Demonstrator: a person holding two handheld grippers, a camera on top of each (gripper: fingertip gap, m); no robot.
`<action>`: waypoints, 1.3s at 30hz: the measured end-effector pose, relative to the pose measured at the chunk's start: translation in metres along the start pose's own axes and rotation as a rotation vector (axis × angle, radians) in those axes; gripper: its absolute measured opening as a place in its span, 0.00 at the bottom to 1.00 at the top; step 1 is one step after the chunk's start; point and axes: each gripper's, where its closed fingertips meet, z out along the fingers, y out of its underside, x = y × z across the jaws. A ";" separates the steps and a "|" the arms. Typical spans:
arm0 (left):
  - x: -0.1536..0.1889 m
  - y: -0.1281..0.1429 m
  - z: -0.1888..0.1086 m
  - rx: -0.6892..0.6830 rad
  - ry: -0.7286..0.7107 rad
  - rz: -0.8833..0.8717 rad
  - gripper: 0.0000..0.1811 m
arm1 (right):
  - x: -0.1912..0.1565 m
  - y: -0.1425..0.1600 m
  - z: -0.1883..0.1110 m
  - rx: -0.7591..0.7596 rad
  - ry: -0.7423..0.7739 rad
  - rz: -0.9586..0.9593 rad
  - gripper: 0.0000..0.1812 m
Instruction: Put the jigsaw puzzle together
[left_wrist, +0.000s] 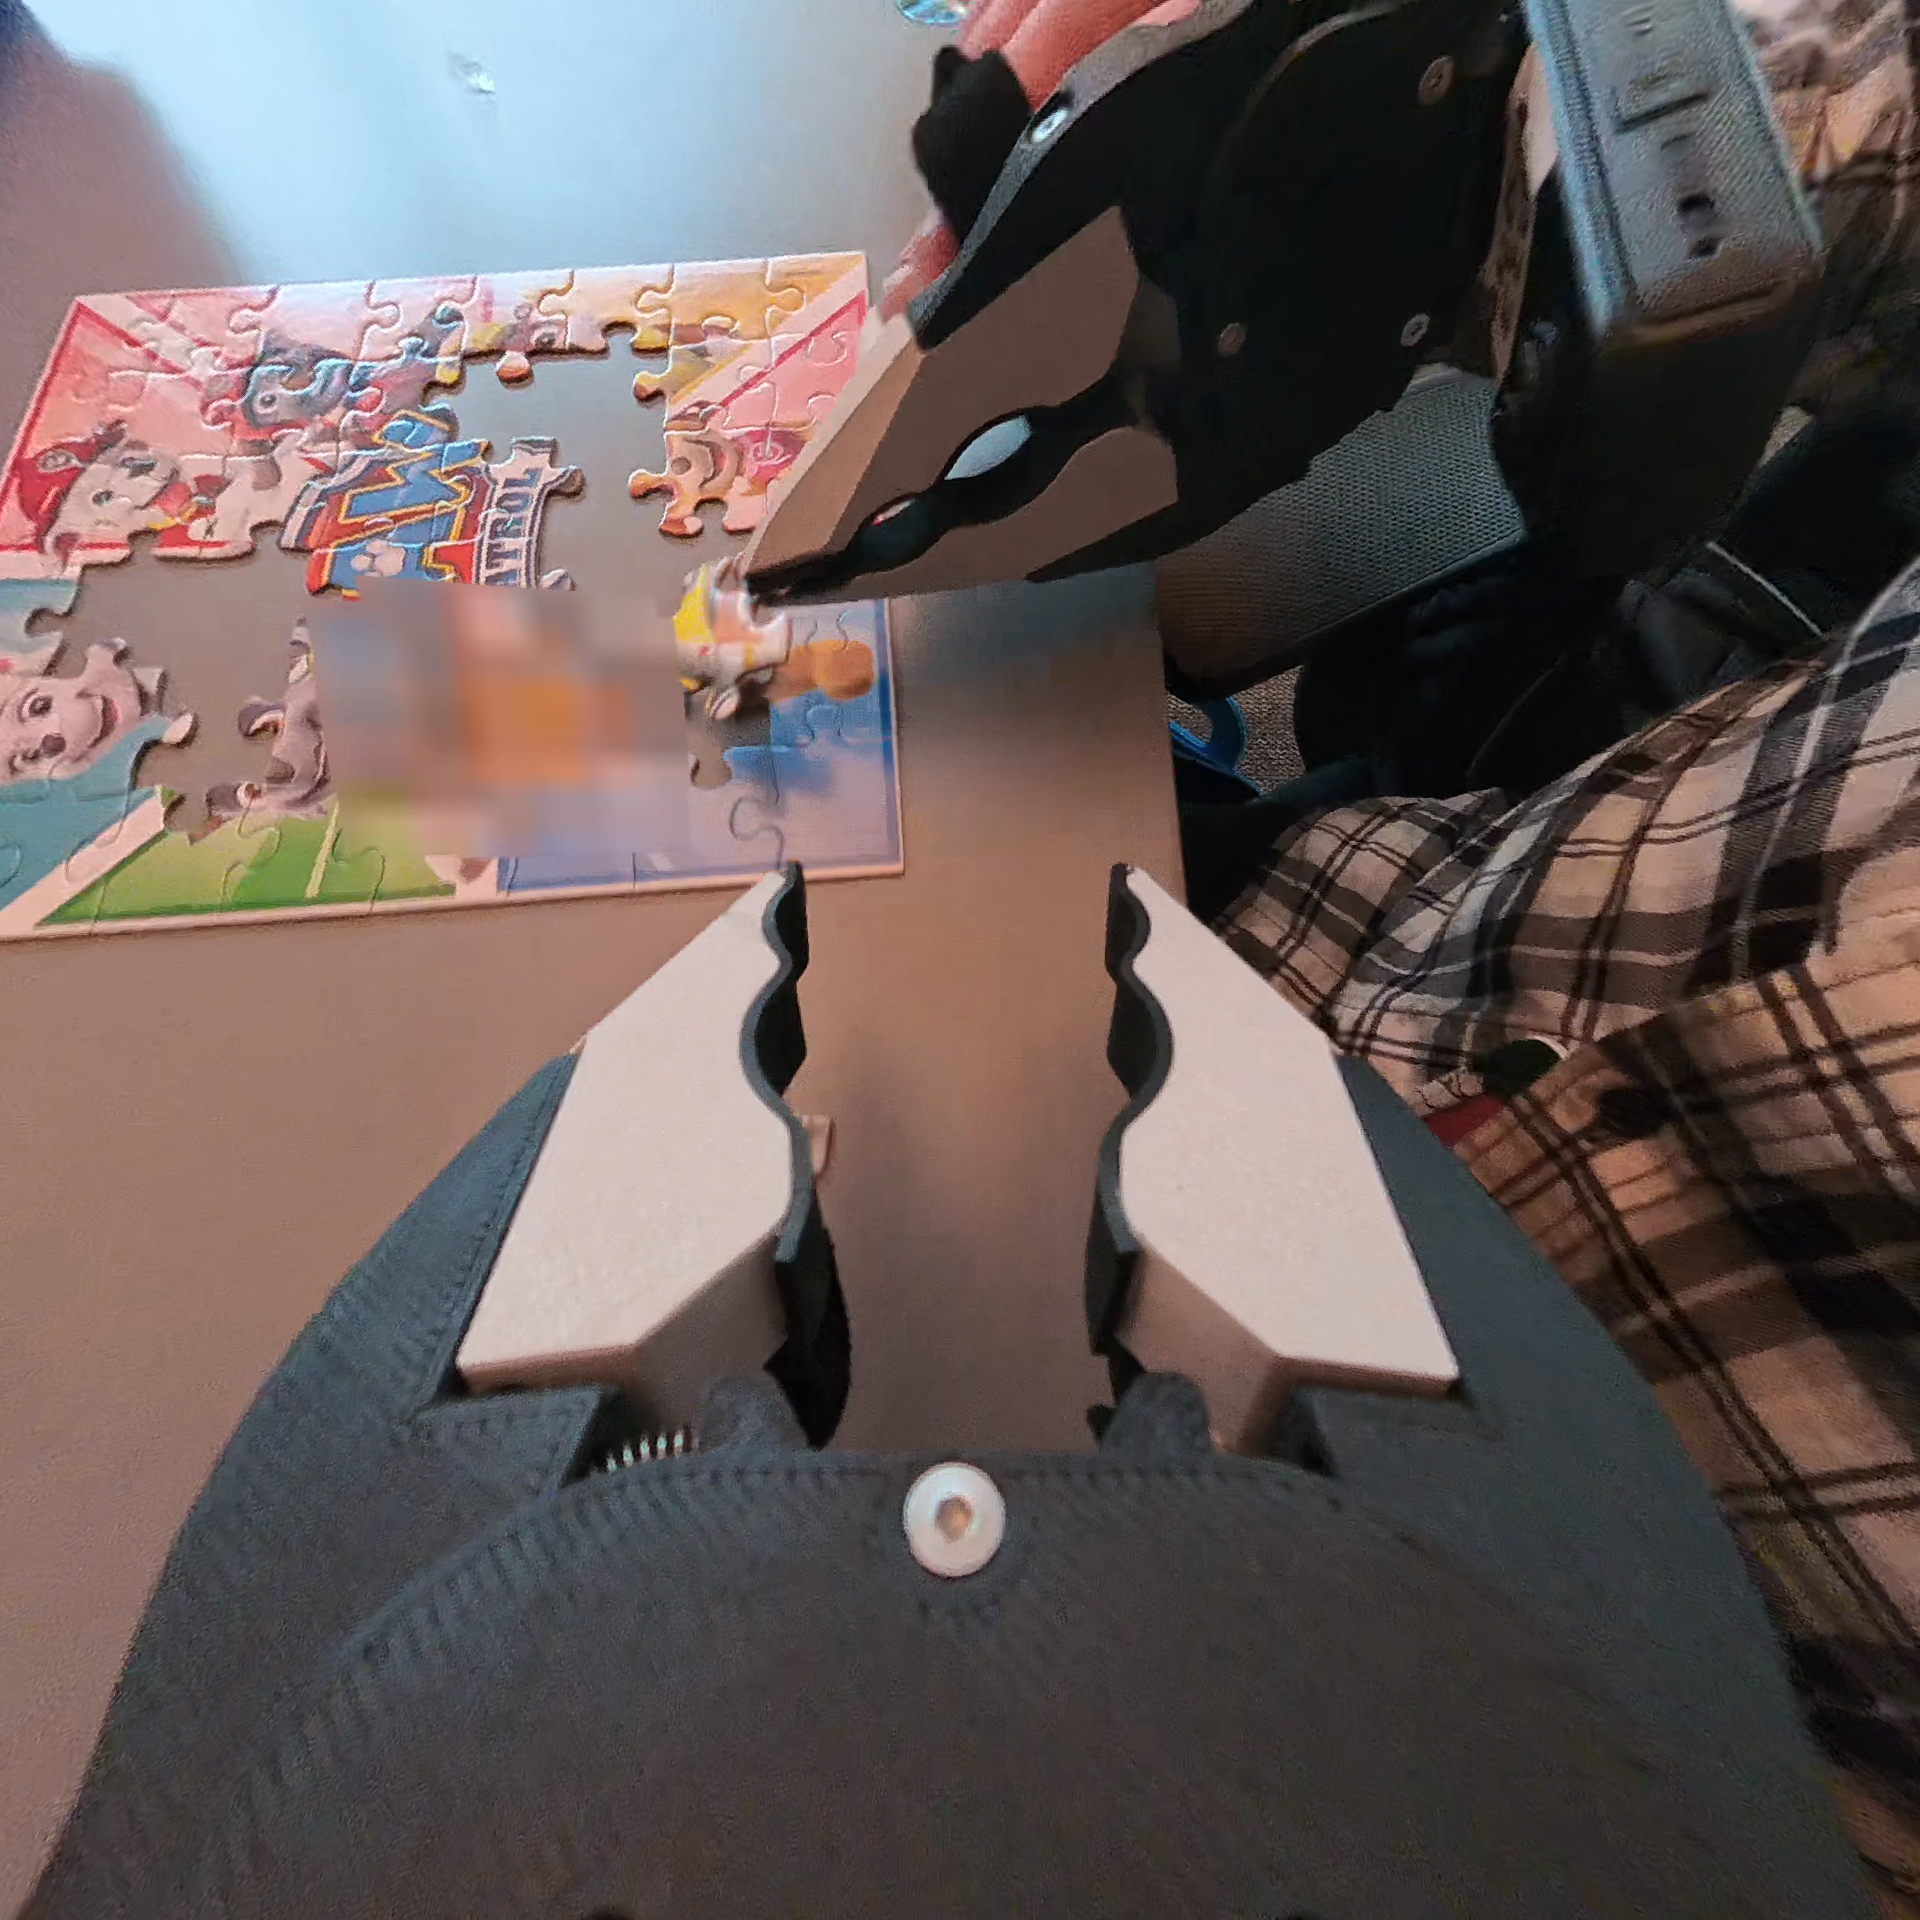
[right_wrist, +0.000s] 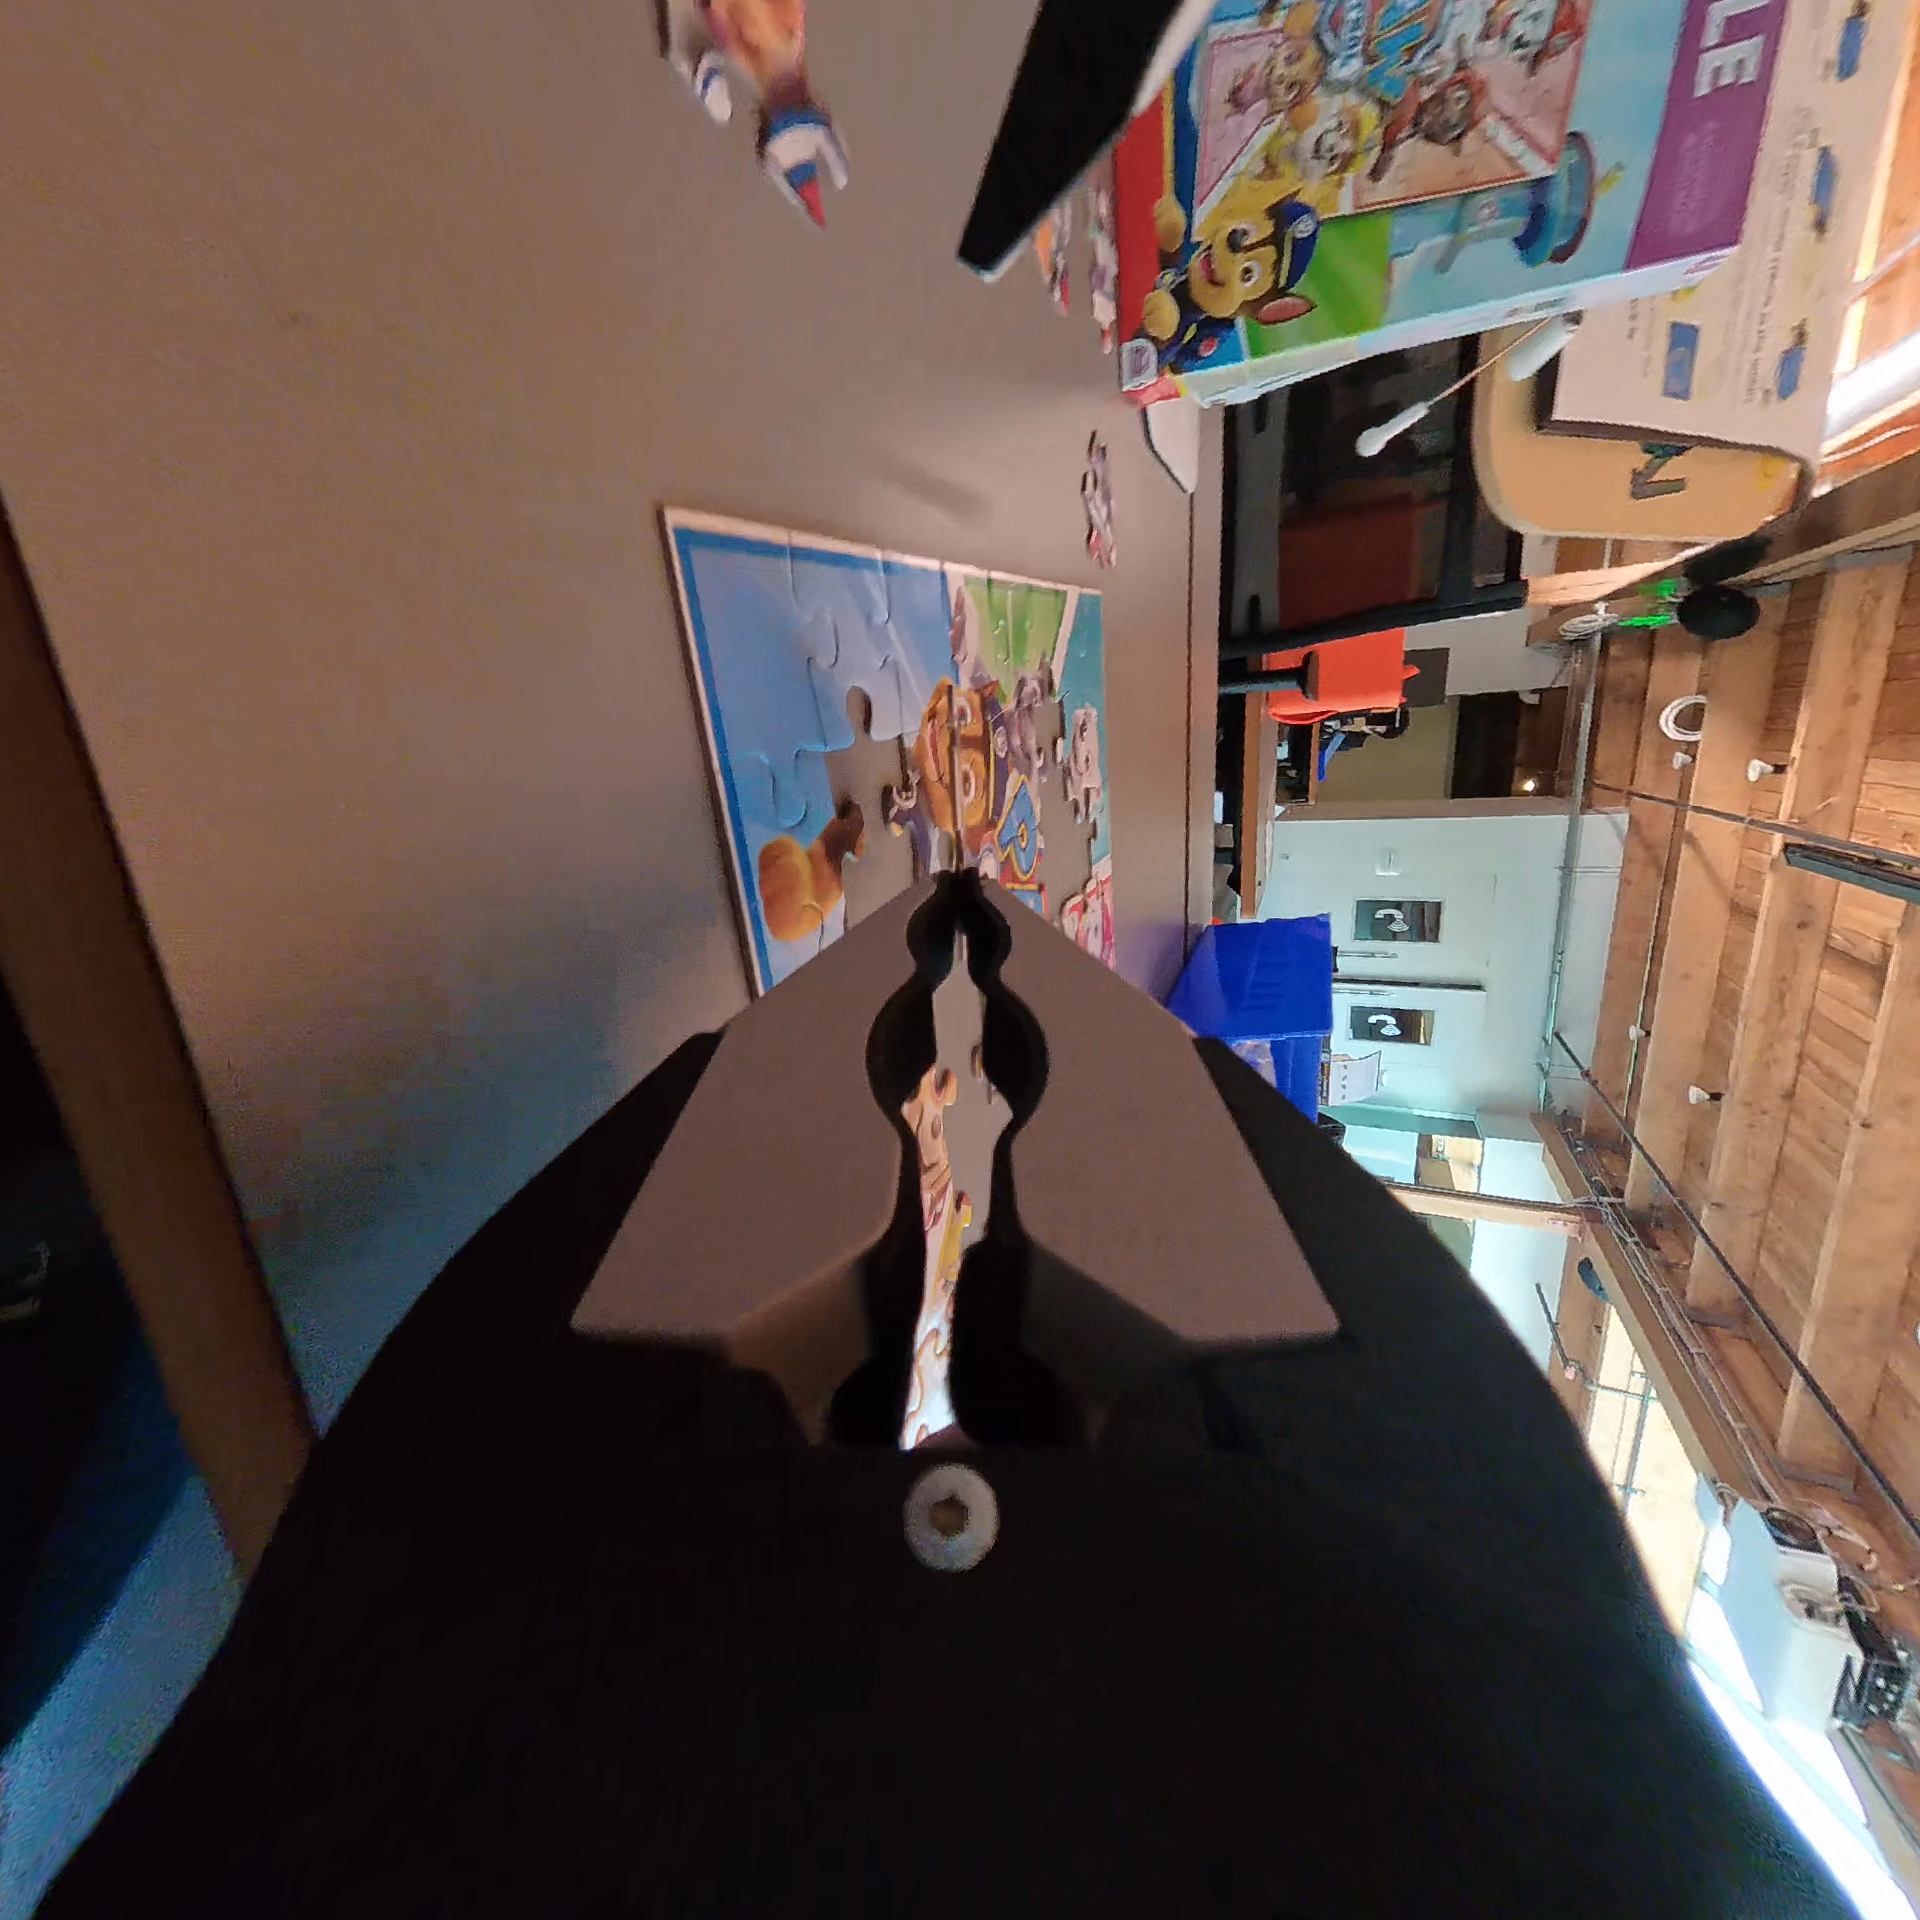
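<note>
A partly built cartoon jigsaw puzzle (left_wrist: 436, 488) lies flat on the grey table (left_wrist: 312, 1143), with gaps in its middle and left. My right gripper (left_wrist: 753, 590) comes in from the upper right and is shut on a yellow and white puzzle piece (left_wrist: 719, 632) at the gap near the puzzle's right side. In the right wrist view the right gripper (right_wrist: 956, 881) is shut, with the piece edge-on at its tips above the puzzle (right_wrist: 821, 707). My left gripper (left_wrist: 956, 914) is open and empty, just off the puzzle's near right corner.
The puzzle box (right_wrist: 1455, 166) stands at the far end of the table. Loose pieces (right_wrist: 774, 104) lie beyond the puzzle, another loose piece (right_wrist: 1097, 499) near its far edge. A person's checked shirt (left_wrist: 1558, 1039) is at the table's right edge. My hands' fingertips stand some 10 centimeters from each other.
</note>
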 end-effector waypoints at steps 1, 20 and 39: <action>-0.002 -0.002 0.005 -0.008 0.009 0.007 0.32 | -0.001 0.003 0.003 -0.001 -0.015 -0.012 0.00; -0.029 0.008 0.054 -0.176 0.000 0.126 0.34 | -0.007 0.011 0.013 -0.039 -0.116 -0.122 0.00; -0.049 0.000 0.066 -0.184 0.020 0.103 0.34 | 0.010 0.078 0.025 -0.247 -0.092 -0.035 0.00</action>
